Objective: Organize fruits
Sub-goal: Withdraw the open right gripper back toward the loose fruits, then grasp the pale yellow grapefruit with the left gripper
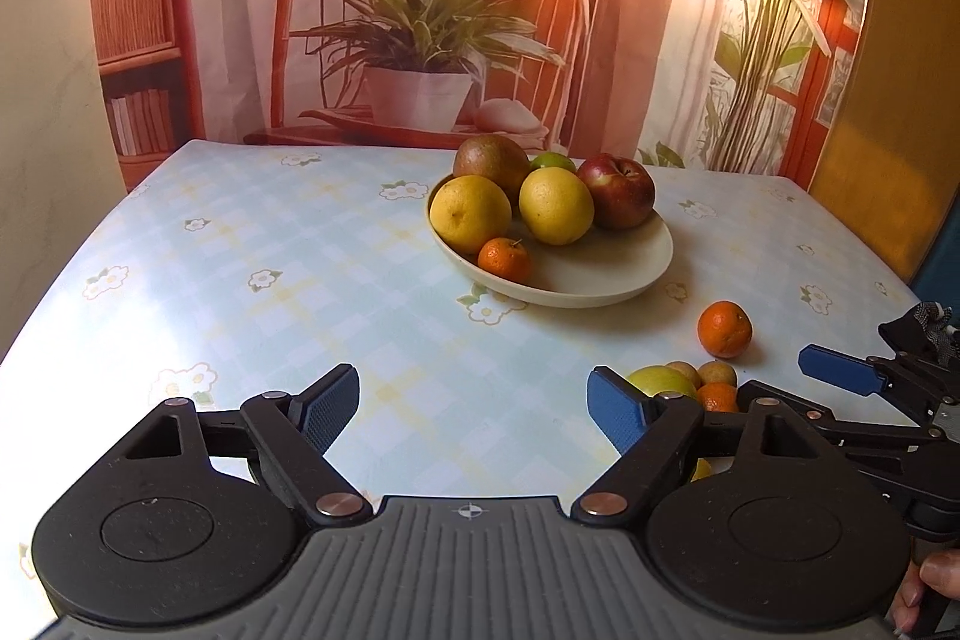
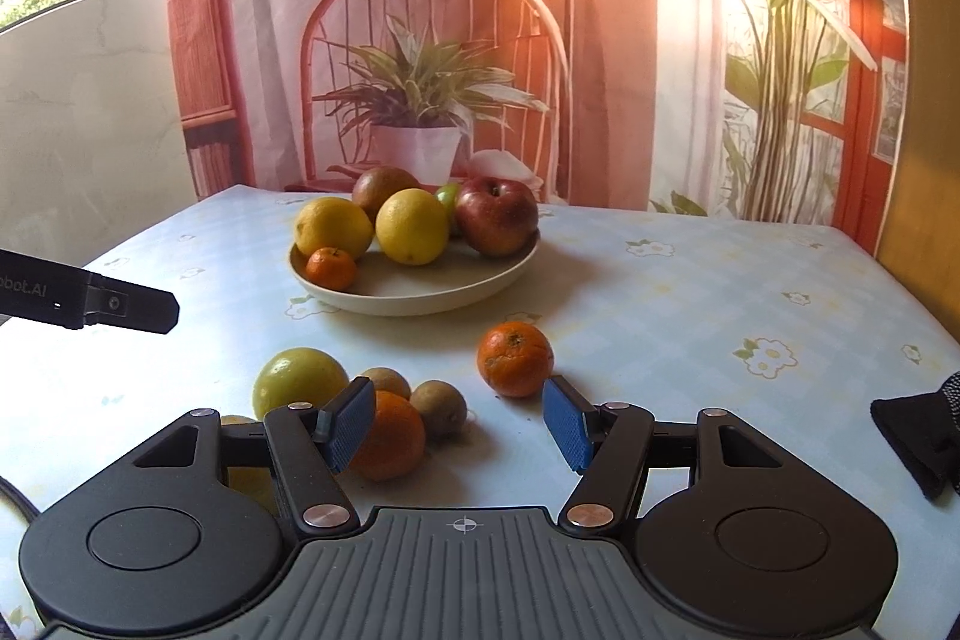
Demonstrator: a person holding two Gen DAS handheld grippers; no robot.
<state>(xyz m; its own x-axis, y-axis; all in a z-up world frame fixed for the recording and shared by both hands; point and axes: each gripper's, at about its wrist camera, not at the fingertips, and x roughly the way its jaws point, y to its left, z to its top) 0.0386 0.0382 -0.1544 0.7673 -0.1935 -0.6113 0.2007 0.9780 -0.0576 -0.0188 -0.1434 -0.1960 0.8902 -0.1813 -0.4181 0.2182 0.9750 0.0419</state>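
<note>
In the left wrist view, the left tool's right arm covers most of the loose green-yellow fruit (image 1: 660, 381) and the small orange (image 1: 717, 396) beside it. A green fruit (image 1: 549, 160) in the bowl (image 1: 600, 274) shows only its top behind the others. The right frame edge cuts a fingertip (image 1: 942, 577).

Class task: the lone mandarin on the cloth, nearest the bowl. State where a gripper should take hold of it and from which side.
Grip the mandarin across its widest middle, pads on its left and right flanks, coming from the near side. It sits alone, stem dimple up, clear of the bowl behind it. The right gripper is open and probably best placed.
</note>
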